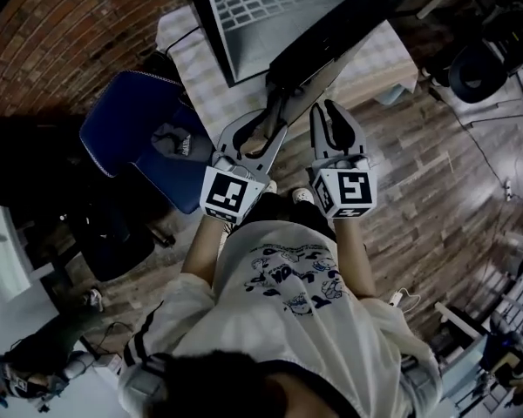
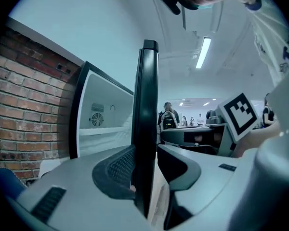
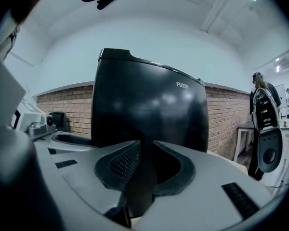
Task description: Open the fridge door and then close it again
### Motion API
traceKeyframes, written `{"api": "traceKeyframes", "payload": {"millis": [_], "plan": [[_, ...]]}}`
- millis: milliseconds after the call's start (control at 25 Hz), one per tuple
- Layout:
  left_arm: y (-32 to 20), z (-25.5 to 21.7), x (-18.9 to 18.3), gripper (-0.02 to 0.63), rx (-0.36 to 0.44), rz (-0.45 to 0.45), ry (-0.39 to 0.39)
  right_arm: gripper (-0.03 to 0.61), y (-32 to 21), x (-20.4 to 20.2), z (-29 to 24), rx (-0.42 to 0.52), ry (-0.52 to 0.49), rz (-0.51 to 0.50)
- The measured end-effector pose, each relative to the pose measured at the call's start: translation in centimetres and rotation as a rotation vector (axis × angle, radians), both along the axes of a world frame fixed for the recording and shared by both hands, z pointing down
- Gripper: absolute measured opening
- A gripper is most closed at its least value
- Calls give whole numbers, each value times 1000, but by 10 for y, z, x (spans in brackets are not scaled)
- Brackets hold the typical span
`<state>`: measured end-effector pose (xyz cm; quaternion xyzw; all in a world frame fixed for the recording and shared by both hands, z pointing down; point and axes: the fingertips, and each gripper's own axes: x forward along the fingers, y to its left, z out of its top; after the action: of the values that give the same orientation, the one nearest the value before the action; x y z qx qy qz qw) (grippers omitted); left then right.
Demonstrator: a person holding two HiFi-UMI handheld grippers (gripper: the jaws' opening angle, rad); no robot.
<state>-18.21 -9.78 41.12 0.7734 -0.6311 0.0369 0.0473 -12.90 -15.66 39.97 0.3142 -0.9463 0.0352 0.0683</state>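
At the desk's near edge: fridge door open, closing step due.
The left gripper (image 1: 260, 129) is clamped on the free edge of the fridge door (image 1: 349, 24), which stands swung out over the desk (image 1: 192, 77). The right gripper (image 1: 328, 113), jaws narrowly apart and empty, sits beside the door's outer face. The next move probably calls for swinging the door shut.
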Motion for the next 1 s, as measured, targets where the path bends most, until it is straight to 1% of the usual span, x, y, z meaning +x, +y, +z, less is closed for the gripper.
{"api": "traceKeyframes", "payload": {"millis": [120, 200, 320, 520, 800, 880, 1000], "plan": [[3, 0, 18, 150, 7, 87, -23, 77, -5, 22, 4, -1, 16, 45], [4, -2, 28, 147, 20, 136, -4, 77, -8, 36, 9, -10, 22, 84], [4, -6, 38, 143, 50, 179, 16, 77, -11, 53, 11, -23, 18, 127], [4, -6, 58, 140, 50, 245, 8, 77, -15, 72, 17, -29, 34, 171], [7, -5, 85, 132, 56, 291, -21, 77, -11, 89, 15, -18, 29, 186], [7, -5, 93, 130, 58, 288, -27, 77, -8, 97, 12, -9, 22, 187], [7, -4, 107, 130, 52, 263, -12, 77, 0, 115, 8, -3, 11, 193]]}}
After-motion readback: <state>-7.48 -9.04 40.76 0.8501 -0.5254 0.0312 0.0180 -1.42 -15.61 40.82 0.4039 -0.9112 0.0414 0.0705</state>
